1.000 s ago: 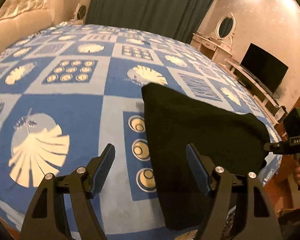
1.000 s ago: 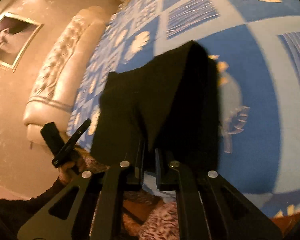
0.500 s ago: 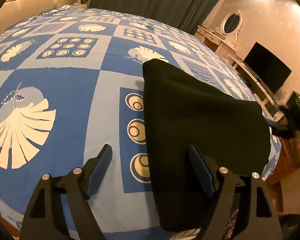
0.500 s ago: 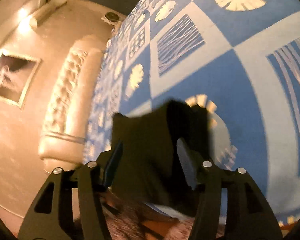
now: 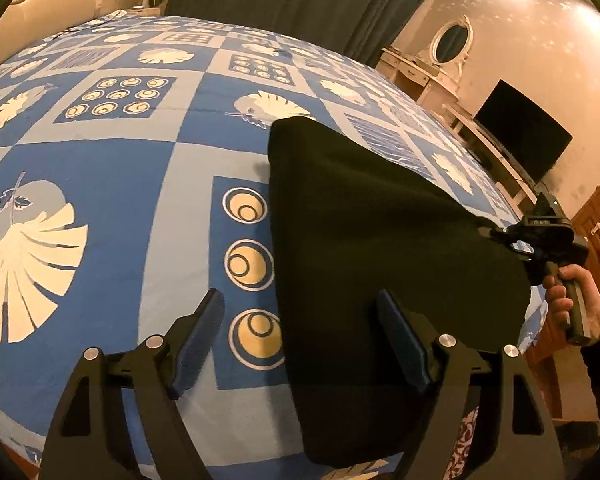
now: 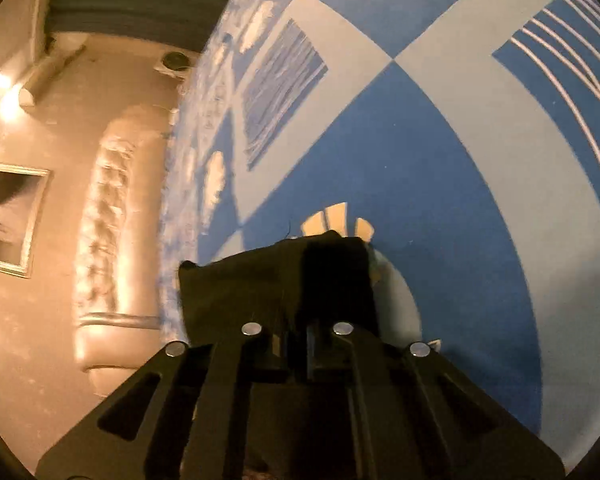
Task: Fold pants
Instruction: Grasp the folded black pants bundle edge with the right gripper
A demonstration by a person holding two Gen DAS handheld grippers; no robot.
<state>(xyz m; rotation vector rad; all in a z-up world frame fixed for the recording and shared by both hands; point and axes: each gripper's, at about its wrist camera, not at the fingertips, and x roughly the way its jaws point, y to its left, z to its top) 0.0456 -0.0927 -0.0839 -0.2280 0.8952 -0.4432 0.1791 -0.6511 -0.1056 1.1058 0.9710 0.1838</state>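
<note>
The black pants (image 5: 364, 264) lie folded on the bed (image 5: 112, 184), on the blue patterned cover, near the edge of the bed closest to the person. Their near end hangs a little over that edge.

The left gripper (image 5: 300, 336) hovers above the cover with its two fingers (image 5: 198, 332) spread wide apart, holding nothing. The left border of the pants passes between them, and the right finger stands over the black cloth.

The right gripper (image 6: 298, 332) is at the right corner of the pants (image 6: 276, 280). Its fingers are pressed close together and the cloth sits between them, so it grips the fabric. In the left wrist view the person's hand (image 5: 576, 296) holds the handle of this gripper beside the bed.

A dark television (image 5: 520, 136) stands by the wall.
</note>
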